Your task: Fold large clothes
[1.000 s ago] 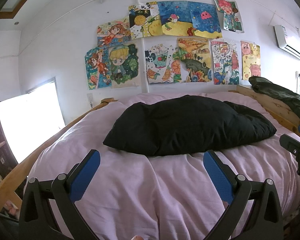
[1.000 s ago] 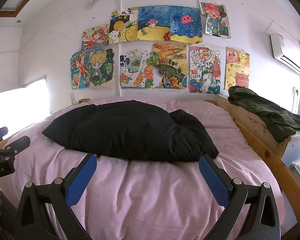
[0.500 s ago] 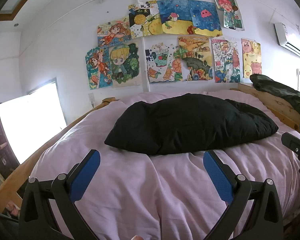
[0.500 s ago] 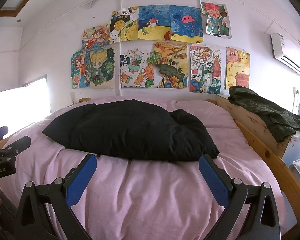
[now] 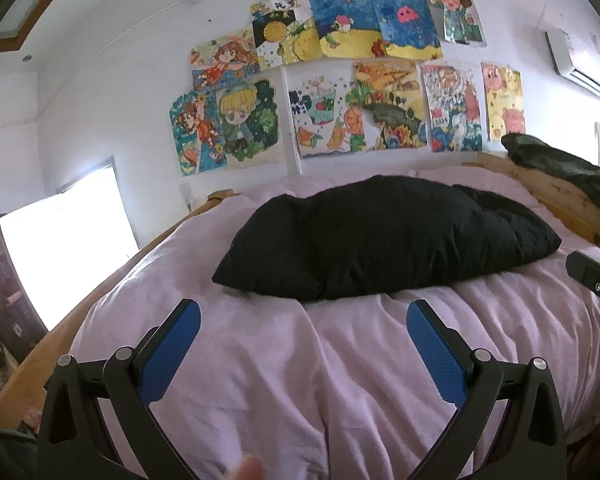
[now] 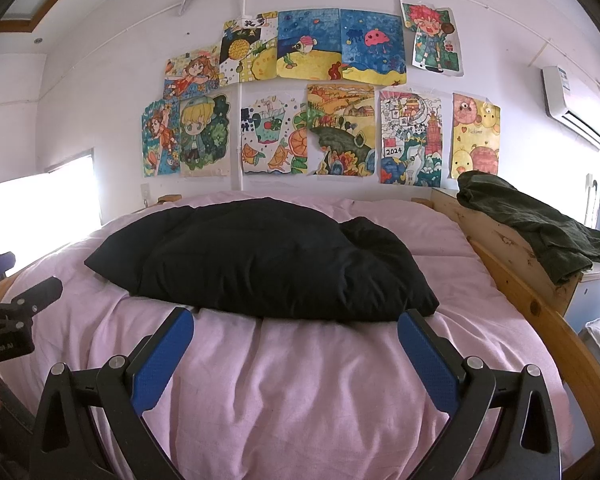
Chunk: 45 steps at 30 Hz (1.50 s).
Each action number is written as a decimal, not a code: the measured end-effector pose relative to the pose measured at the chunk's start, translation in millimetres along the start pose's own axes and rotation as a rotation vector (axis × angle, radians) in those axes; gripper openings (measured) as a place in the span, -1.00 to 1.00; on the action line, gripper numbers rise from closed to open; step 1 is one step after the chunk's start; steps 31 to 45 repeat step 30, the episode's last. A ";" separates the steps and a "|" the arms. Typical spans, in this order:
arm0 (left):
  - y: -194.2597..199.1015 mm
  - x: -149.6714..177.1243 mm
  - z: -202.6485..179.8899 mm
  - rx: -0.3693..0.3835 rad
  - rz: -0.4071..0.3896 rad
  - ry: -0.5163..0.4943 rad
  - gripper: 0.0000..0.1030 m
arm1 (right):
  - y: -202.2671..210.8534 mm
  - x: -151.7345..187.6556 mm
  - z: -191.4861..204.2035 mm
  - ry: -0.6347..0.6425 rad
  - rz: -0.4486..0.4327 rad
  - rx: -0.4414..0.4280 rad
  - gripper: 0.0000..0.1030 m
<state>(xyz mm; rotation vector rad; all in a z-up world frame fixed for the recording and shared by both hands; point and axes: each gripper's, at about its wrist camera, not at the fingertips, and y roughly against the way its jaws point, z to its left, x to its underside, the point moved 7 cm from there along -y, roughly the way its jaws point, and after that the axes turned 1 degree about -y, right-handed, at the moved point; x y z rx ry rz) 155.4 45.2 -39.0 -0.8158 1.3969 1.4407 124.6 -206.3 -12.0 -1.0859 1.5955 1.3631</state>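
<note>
A large black puffy garment [image 5: 384, 240] [image 6: 268, 260] lies bunched in a mound across the middle of a bed covered in a pink sheet [image 5: 300, 380] [image 6: 300, 392]. My left gripper [image 5: 304, 316] hovers open over the sheet, short of the garment's near edge, with nothing between its blue pads. My right gripper [image 6: 296, 324] is open too, its fingertips level with the garment's front edge, nothing held. Each gripper shows at the rim of the other's view.
A wooden bed frame [image 6: 540, 312] runs along the right side, with a dark green garment [image 6: 532, 224] draped over its board. Drawings cover the wall [image 6: 320, 92] behind the bed. A bright window [image 5: 64, 256] is at the left, an air conditioner [image 6: 576, 108] at upper right.
Both views have drifted slightly: the black garment sits a little higher and farther in the left wrist view. Both grippers stay open and empty.
</note>
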 end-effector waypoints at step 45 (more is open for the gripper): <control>9.0 5.8 25.6 0.001 -0.005 0.004 0.97 | -3.4 4.2 1.7 -0.005 0.013 -0.001 1.00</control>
